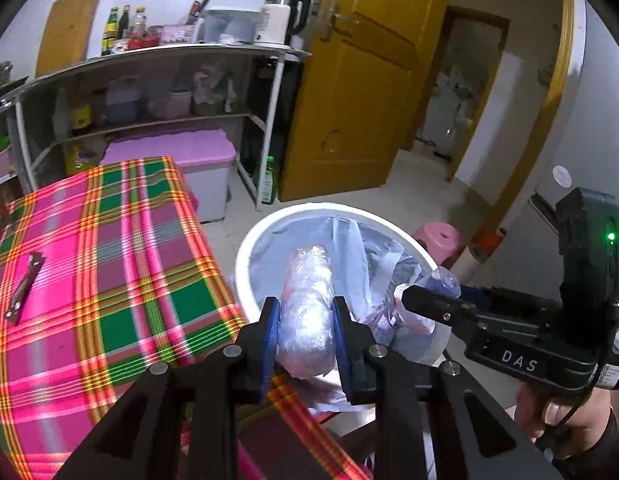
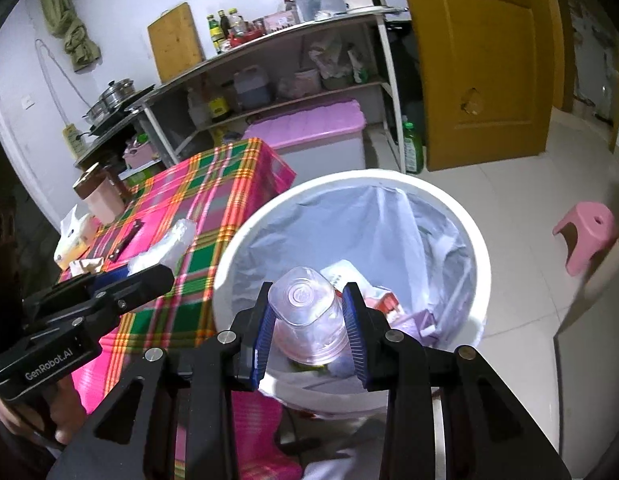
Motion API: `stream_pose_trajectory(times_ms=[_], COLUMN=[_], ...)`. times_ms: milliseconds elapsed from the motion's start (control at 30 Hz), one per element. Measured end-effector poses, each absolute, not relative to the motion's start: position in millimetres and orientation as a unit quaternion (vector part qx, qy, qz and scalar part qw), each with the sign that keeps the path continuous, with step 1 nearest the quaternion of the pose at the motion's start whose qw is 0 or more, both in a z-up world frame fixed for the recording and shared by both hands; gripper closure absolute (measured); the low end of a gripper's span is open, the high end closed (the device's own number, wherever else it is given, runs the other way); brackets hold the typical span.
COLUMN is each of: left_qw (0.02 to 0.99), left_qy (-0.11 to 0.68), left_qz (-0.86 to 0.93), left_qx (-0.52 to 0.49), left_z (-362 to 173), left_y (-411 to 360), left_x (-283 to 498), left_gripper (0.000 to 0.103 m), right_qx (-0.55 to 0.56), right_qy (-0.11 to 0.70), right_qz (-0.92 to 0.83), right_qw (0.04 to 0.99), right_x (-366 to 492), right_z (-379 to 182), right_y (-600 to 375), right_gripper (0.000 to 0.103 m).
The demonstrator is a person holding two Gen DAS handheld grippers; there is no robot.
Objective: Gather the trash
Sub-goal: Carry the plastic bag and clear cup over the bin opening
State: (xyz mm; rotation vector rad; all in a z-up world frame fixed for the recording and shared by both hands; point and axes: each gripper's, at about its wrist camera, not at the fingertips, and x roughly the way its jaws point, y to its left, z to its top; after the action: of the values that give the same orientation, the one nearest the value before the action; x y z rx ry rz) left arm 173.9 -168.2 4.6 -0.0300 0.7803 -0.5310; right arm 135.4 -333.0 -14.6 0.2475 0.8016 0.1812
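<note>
A white trash bin [image 1: 245, 252] with a pale plastic liner stands on the floor beside the table; it also shows in the right wrist view [image 2: 465, 216]. My left gripper [image 1: 305, 308] is shut on a crumpled clear plastic wad [image 1: 307, 300], held at the bin's near rim. In the right wrist view the wad [image 2: 169, 246] and the left gripper [image 2: 157, 276] show over the table edge. My right gripper [image 2: 307, 304] is shut on a clear plastic cup [image 2: 307, 314], held over the bin's opening. The right gripper [image 1: 409, 296] also shows in the left view, over the bin.
The table with a pink-green plaid cloth [image 1: 109, 248] holds a dark wrapper [image 1: 23, 288], a tissue pack [image 2: 71, 240] and a brown-lidded jar [image 2: 99, 192]. Trash [image 2: 389, 300] lies in the bin. A pink stool [image 2: 585, 232], shelf rack [image 2: 293, 76] and yellow door [image 2: 481, 60] stand around.
</note>
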Motion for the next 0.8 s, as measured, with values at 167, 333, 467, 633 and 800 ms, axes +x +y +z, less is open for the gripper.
stream_pose_trajectory(times_ms=[167,333,467,633,800], left_qw=[0.885,0.879,0.876,0.874,0.872], left_qy=[0.383,0.391,0.394,0.399,0.404], left_qz=[-0.267,-0.272,-0.277,-0.278,-0.276], left_qx=[-0.008,-0.005,-0.002,-0.001,0.0], left_z=[-3,-10,-13,-18,-21], left_y=[-182,-191,-197,-200,-201], left_x=[180,187,191,197,201], left_gripper=[0.077,0.077,0.077,0.077,0.075], right_qx=[0.124,0.125,0.124,0.121,0.117], right_qy=[0.396,0.405,0.411,0.415,0.421], right_qz=[0.078,0.07,0.065,0.06,0.057], right_qw=[0.906,0.903,0.901,0.9,0.898], right_x=[137,141,143,144,147], right_z=[-22,-27,-30,-32,-34], right_y=[-344,-350,-353,-352,-352], right_gripper=[0.068,0.068,0.068,0.068,0.068])
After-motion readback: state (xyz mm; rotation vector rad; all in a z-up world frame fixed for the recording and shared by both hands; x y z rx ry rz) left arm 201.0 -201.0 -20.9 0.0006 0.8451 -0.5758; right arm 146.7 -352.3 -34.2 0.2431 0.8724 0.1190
